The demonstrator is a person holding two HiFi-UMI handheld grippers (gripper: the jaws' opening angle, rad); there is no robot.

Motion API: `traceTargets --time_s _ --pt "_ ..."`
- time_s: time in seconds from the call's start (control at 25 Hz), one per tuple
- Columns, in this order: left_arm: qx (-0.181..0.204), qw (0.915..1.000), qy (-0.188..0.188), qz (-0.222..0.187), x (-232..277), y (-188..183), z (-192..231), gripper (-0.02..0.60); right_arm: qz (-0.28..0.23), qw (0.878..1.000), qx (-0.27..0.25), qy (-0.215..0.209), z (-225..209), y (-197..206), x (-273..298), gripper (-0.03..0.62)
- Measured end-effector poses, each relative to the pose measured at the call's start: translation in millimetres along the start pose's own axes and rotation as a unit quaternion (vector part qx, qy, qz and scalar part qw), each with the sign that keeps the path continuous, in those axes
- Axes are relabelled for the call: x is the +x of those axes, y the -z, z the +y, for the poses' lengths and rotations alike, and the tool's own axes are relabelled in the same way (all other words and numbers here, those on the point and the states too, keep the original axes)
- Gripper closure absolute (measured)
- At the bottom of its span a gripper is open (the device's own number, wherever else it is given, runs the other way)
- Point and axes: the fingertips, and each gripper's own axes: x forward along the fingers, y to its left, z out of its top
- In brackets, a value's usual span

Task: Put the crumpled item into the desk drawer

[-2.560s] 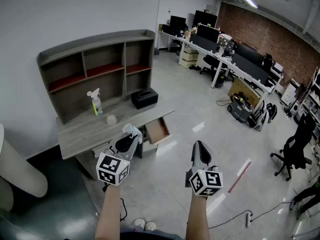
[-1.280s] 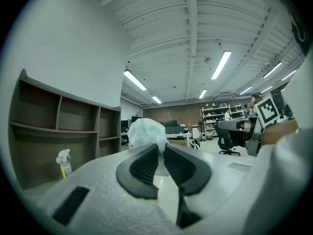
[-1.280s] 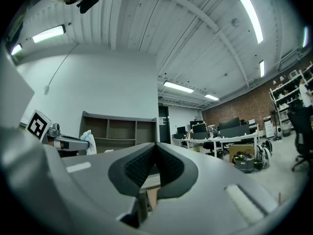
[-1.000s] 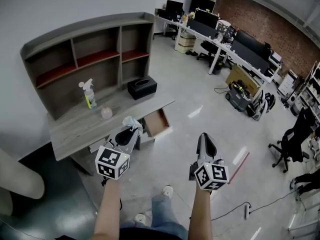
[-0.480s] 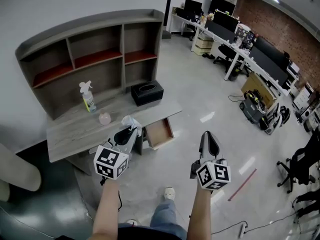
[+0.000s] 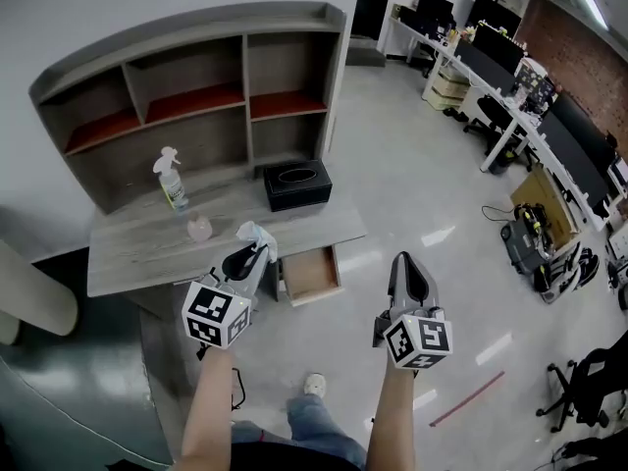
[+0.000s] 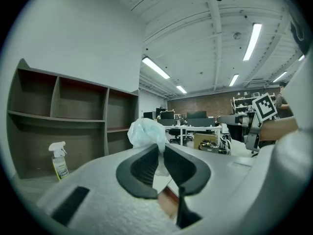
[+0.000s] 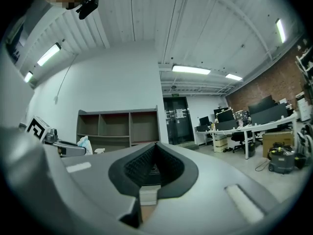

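Observation:
A pale crumpled plastic wad [image 6: 257,234] sticks out of my left gripper [image 6: 255,250], which is shut on it. In the left gripper view the crumpled wad [image 7: 145,132] bulges above the dark pads [image 7: 145,164] of the left gripper [image 7: 161,155]. The held wad hangs over the front edge of the grey desk [image 6: 128,258], just left of the open drawer [image 6: 310,274]. My right gripper [image 6: 404,265] hovers over the floor to the right of the drawer, shut and empty. In its own view the right gripper [image 8: 154,151] shows its pads meeting.
On the desk stand a spray bottle [image 6: 171,181], a small pinkish jar [image 6: 199,228] and a black tissue box [image 6: 297,184], below a shelf hutch [image 6: 196,96]. A person's foot [image 6: 314,386] is on the glossy floor. Office desks and chairs [image 6: 500,106] fill the far right.
The desk and drawer have come nearer and more squarely in front of me. Both grippers keep their pose; the left still holds the wad.

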Motion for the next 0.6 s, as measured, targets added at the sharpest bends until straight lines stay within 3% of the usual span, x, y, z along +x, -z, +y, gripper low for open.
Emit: traceTargets --time_s 0.28,0.6 --pt "-0.013 0.9979 -0.059 0.023 46 21 -1 0.543 0.032 0.995 -0.003 -0.089 -27 26 62 0.582" --pt "-0.023 0.9947 -0.085 0.053 66 43 0 0.543 0.069 0.988 0.028 -0.136 -24 68 107 0.583"
